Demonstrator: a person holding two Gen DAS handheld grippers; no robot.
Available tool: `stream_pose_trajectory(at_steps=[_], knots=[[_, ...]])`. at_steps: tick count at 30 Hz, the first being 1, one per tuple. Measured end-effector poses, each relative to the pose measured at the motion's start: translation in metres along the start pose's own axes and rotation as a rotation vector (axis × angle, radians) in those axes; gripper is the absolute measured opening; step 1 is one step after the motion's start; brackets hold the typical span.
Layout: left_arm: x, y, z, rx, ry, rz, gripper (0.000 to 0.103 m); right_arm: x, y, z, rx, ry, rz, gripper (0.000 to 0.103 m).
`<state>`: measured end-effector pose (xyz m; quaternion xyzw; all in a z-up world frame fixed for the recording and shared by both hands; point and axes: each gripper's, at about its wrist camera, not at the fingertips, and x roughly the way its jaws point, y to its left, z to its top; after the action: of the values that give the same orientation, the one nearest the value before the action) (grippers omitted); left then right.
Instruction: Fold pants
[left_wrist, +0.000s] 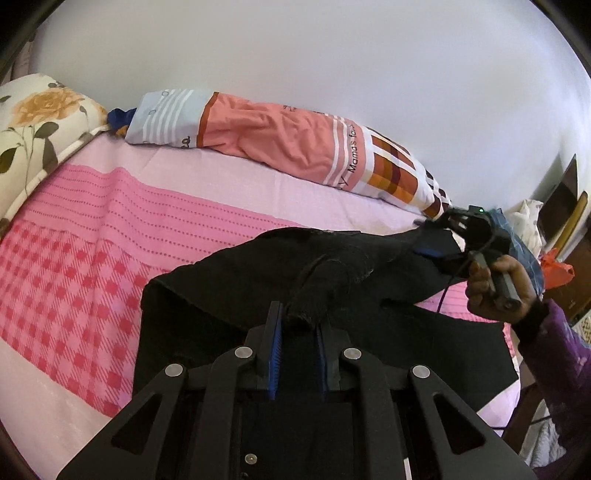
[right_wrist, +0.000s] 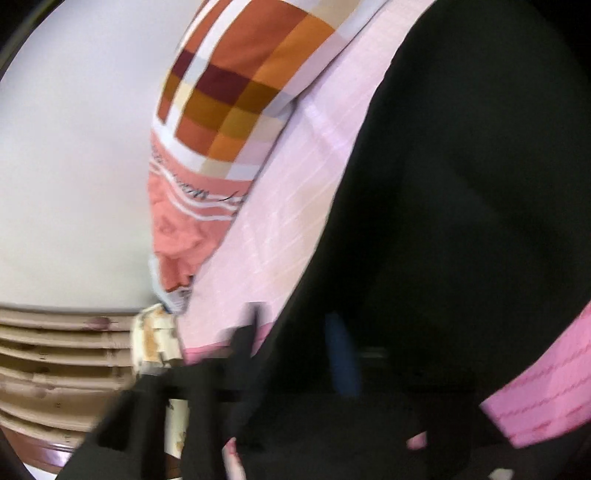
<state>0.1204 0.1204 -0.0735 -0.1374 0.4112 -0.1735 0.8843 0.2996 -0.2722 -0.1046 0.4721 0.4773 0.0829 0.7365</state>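
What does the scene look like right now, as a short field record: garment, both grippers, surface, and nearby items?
garment: black fabric pants, partly lifted off the bed, part lying flat
left gripper: shut on a bunched fold of the pants
right gripper: holding the far edge of the pants; own view blurred
surface: pink checked and striped bedsheet
nearby: long salmon and checked bolster pillow by the wall; floral pillow at far left
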Motion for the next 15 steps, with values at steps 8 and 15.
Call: stream_pose_trajectory(at_steps=[8, 15], knots=[[-0.005, 0.006, 0.004, -0.021, 0.001, 0.028, 0.016, -0.033, 0.016, -0.036, -0.131, -0.060, 0.063, 0.008], [-0.029, 0.015, -0.005, -0.057, 0.004, 0.060, 0.017, -0.098, 0.001, -0.124, -0.189, -0.076, 0.101, 0.005]])
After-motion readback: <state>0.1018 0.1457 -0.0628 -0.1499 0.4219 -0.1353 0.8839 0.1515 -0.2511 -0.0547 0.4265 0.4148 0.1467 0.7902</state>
